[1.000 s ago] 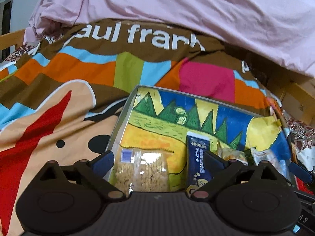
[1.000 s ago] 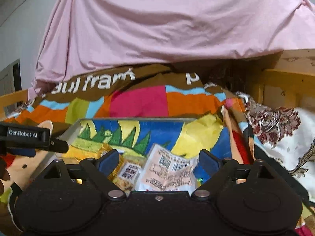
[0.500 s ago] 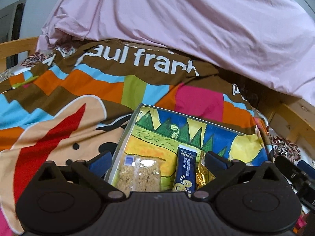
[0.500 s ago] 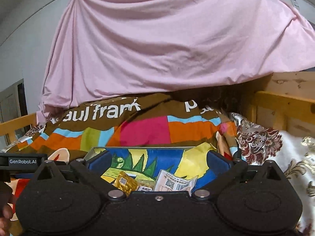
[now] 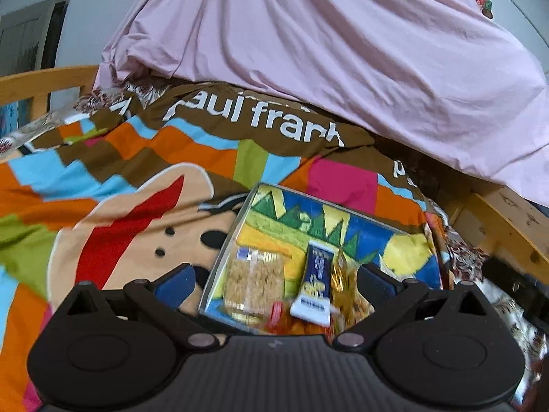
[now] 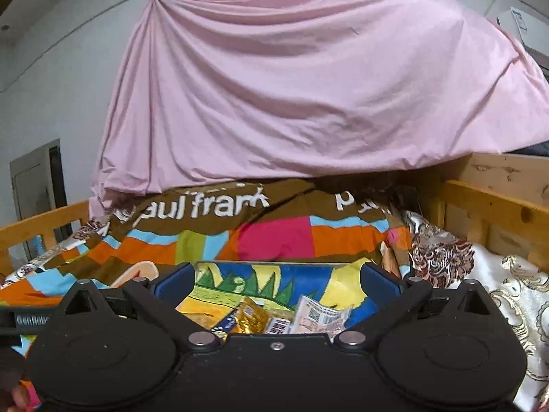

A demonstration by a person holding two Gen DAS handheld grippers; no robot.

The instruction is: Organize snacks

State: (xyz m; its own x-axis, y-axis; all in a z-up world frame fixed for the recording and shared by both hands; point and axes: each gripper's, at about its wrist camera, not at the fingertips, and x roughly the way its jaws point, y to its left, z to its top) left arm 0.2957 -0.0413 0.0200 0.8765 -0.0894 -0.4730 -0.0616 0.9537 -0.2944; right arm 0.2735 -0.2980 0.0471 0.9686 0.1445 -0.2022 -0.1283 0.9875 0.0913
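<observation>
A shallow tray (image 5: pixel 367 237) with a painted dinosaur scene lies on the bed blanket. It holds a clear pack of pale crackers (image 5: pixel 254 279), a dark blue packet (image 5: pixel 317 279), gold wrappers (image 5: pixel 343 281) and a red wrapper (image 5: pixel 277 319). My left gripper (image 5: pixel 276 279) hovers above the near end of the tray, open and holding nothing. In the right wrist view the tray (image 6: pixel 308 274) shows a gold packet (image 6: pixel 252 316) and a white printed packet (image 6: pixel 322 316). My right gripper (image 6: pixel 278 281) is open and empty, back from the tray. The left gripper (image 6: pixel 31 319) shows at that view's left edge.
The tray rests on a striped blanket (image 5: pixel 144 178) with white lettering. A pink sheet (image 6: pixel 308 103) hangs behind. Wooden bed rails (image 6: pixel 497 206) run along the right and left (image 5: pixel 41 82). A floral cloth (image 6: pixel 497 292) lies to the right. A person's hand (image 6: pixel 13 395) is at the lower left.
Both grippers have pulled back and risen from the tray, so the snacks look smaller and lower. The right gripper's jaws have spread wider. The snacks stay in the tray.
</observation>
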